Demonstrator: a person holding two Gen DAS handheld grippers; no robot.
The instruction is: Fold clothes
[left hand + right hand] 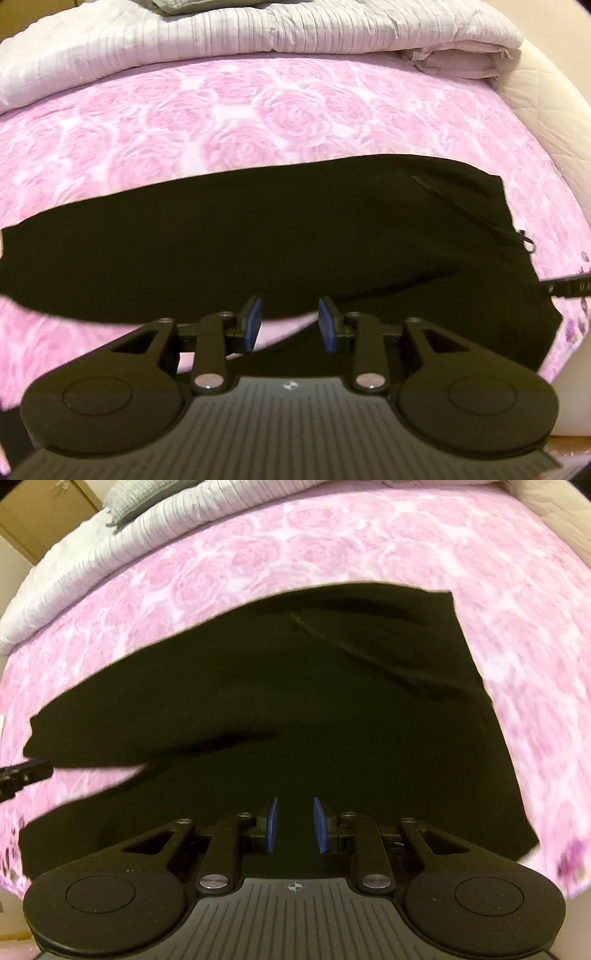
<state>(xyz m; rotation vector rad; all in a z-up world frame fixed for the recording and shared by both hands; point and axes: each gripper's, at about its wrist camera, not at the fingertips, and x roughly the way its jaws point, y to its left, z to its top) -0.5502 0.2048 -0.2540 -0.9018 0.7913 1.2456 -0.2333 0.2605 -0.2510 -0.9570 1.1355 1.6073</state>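
Pink rose bedspread (258,110), black garment (258,229) spread flat, left gripper (290,323) and right gripper (294,825) above it — both released, empty

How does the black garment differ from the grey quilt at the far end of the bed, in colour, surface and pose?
The black garment is plain, dark and smooth; the grey quilt is pale and ribbed with fine lines. The black garment lies spread in a thin layer near both grippers; the grey quilt is folded into a thick bundle at the far end. Both rest on the pink rose-print sheet.

Black gripper (294,825) frames, blue-padded fingers (272,825), silver screws.
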